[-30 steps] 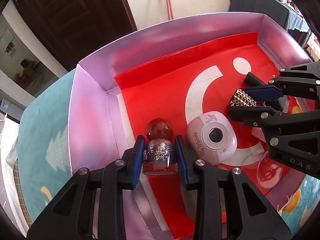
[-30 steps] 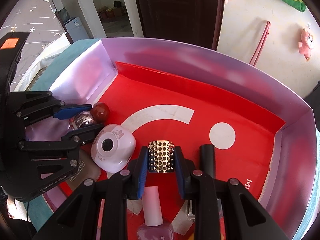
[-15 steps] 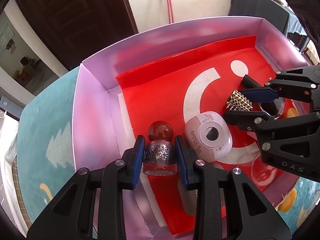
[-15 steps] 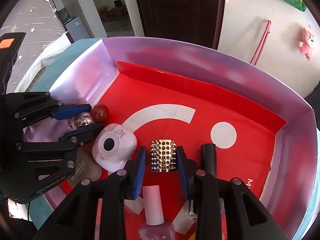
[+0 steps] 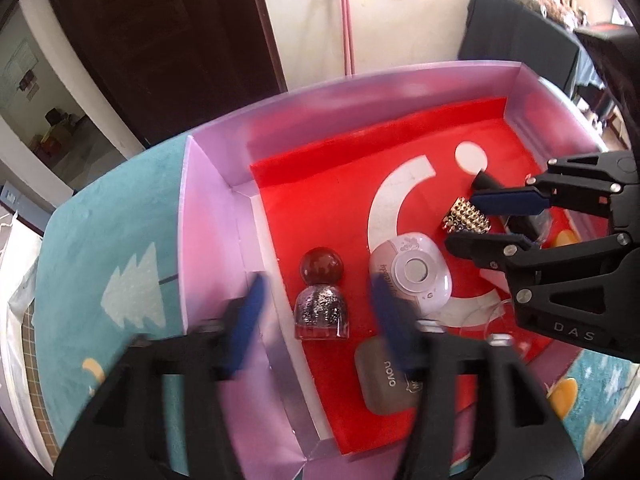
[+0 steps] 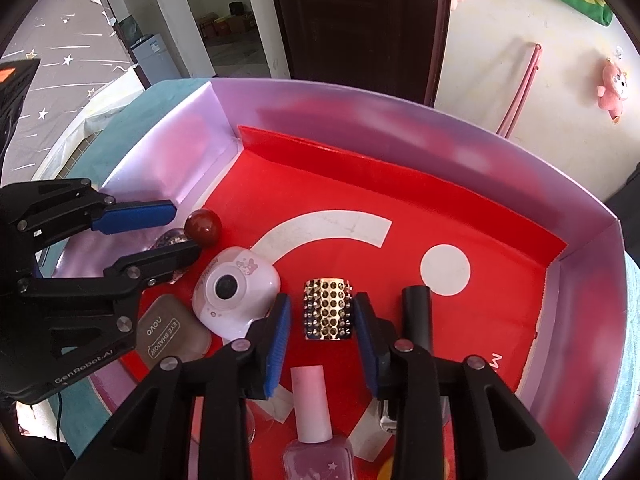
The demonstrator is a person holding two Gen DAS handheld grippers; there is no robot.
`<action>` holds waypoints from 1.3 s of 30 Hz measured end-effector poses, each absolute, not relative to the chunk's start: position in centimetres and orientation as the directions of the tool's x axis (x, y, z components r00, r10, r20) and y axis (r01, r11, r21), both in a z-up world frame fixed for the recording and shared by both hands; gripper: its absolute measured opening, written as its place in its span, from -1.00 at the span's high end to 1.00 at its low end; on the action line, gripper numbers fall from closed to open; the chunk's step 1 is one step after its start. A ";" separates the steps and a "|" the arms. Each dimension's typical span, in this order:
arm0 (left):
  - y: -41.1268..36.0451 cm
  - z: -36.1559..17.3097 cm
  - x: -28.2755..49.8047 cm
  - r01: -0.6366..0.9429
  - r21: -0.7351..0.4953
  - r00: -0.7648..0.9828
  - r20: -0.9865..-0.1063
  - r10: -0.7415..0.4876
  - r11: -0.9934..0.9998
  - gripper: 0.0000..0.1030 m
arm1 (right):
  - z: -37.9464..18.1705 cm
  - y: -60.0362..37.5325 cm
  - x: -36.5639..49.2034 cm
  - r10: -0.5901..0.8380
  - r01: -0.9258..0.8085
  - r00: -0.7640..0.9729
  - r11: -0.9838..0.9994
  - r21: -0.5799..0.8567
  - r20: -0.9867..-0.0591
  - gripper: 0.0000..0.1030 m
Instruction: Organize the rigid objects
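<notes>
A glitter bottle with a dark red ball cap (image 5: 321,300) lies on the red floor of the purple-walled box (image 5: 224,208). My left gripper (image 5: 318,320) is open around it, fingers blurred and apart from it. It shows at the left of the right wrist view (image 6: 180,236). A gold studded cylinder (image 6: 328,309) lies between the open fingers of my right gripper (image 6: 321,320), not touched. It also shows in the left wrist view (image 5: 466,218), with the right gripper (image 5: 464,220) around it.
A white toy camera (image 6: 234,292), a grey eye-shadow case (image 6: 170,334), a black tube (image 6: 417,316) and a pink-capped polish bottle (image 6: 314,424) lie in the box. The box wall (image 6: 400,132) rises on all sides. Teal cloth (image 5: 100,248) surrounds it.
Both grippers have opened. The left let go of the glitter bottle and the right let go of the studded cylinder; both objects now rest on the box floor.
</notes>
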State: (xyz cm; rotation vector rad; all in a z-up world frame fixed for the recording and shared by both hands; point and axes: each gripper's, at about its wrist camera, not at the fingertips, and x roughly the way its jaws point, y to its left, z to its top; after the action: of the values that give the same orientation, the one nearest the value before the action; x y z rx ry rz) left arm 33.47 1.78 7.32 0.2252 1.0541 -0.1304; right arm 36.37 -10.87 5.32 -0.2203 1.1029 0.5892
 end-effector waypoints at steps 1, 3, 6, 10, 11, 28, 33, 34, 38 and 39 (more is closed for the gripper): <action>1.8 7.6 33.1 0.218 0.120 0.504 -0.864 -0.006 0.969 -0.23 | 5.5 -10.9 36.3 0.338 -0.548 0.321 0.828 0.117 -0.885 0.26; 1.7 8.3 32.4 0.217 0.118 0.522 -0.853 -0.013 0.969 -0.23 | 6.0 -11.1 35.9 0.339 -0.546 0.331 0.830 0.114 -0.881 0.24; 2.0 9.5 31.0 0.211 0.078 0.542 -0.839 -0.050 0.974 -0.23 | 6.9 -11.4 35.4 0.339 -0.541 0.347 0.834 0.109 -0.874 0.23; 1.9 11.3 28.5 0.207 0.056 0.591 -0.803 -0.079 0.977 -0.25 | 8.9 -12.1 34.0 0.348 -0.532 0.382 0.841 0.104 -0.856 0.13; 1.9 11.8 27.8 0.205 0.051 0.605 -0.791 -0.086 0.977 -0.28 | 9.5 -12.3 33.5 0.349 -0.529 0.396 0.843 0.100 -0.850 0.10; 1.5 18.3 14.5 0.201 -0.020 0.823 -0.540 -0.180 0.979 -0.73 | 20.1 -18.6 19.9 0.399 -0.480 0.658 0.876 0.053 -0.638 -0.80; 1.1 17.8 10.5 0.207 -0.018 0.858 -0.476 -0.190 0.978 -0.82 | 20.7 -19.7 14.9 0.384 -0.454 0.720 0.891 0.026 -0.578 -1.00; 1.0 17.6 9.8 0.210 -0.021 0.862 -0.469 -0.195 0.978 -0.85 | 20.6 -20.0 14.0 0.377 -0.445 0.731 0.895 0.021 -0.569 -1.00; 0.2 15.8 7.4 0.201 -0.030 0.873 -0.449 -0.193 0.979 -0.87 | 19.5 -21.1 10.6 0.358 -0.405 0.766 0.914 0.032 -0.533 -1.00; -0.1 15.0 6.9 0.200 -0.021 0.875 -0.447 -0.188 0.980 -0.87 | 18.9 -21.5 9.9 0.353 -0.391 0.774 0.919 0.041 -0.525 -1.00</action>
State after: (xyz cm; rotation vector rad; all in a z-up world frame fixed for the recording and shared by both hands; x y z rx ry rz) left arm 6.86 -0.11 15.01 0.0266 0.4640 -0.2026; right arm 9.87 -21.50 18.95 -0.0718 0.5545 0.4031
